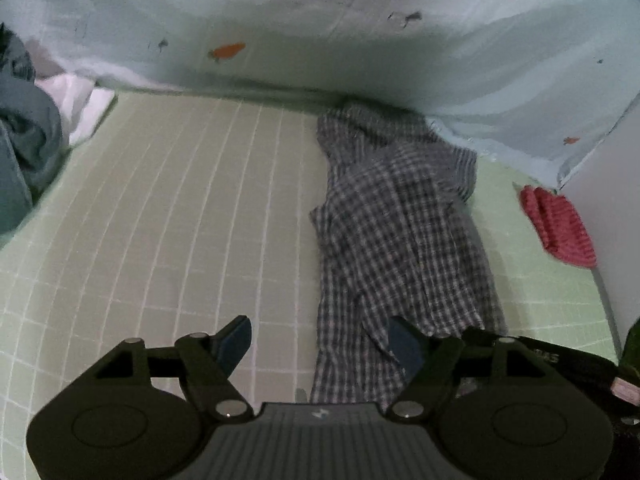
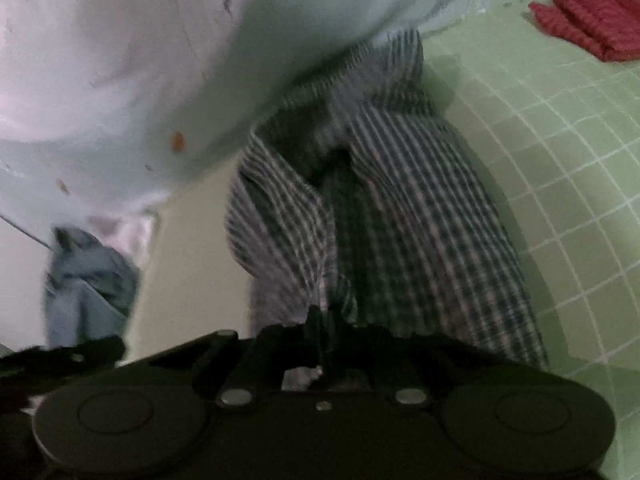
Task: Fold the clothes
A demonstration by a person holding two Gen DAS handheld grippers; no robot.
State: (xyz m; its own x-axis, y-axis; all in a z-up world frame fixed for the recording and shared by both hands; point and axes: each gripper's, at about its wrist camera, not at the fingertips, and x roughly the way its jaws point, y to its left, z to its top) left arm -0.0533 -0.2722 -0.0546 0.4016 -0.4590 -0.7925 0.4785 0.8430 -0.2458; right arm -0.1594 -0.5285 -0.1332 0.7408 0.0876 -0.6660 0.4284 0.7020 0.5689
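Tongs (image 2: pixel 324 332) amid blue heap (image 2: pixel 88 280), red cloth (image 2: pixel 596 24)

Checked garment (image 1: pixel 400 240) lies on mat (image 1: pixel 180 220), perhaps touching sheet (image 1: pixel 320 20) behind.

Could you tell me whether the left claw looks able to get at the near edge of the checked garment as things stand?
Probably yes: the left claw stands open right over the checked garment, with its near edge between the fingers and nothing in the way.
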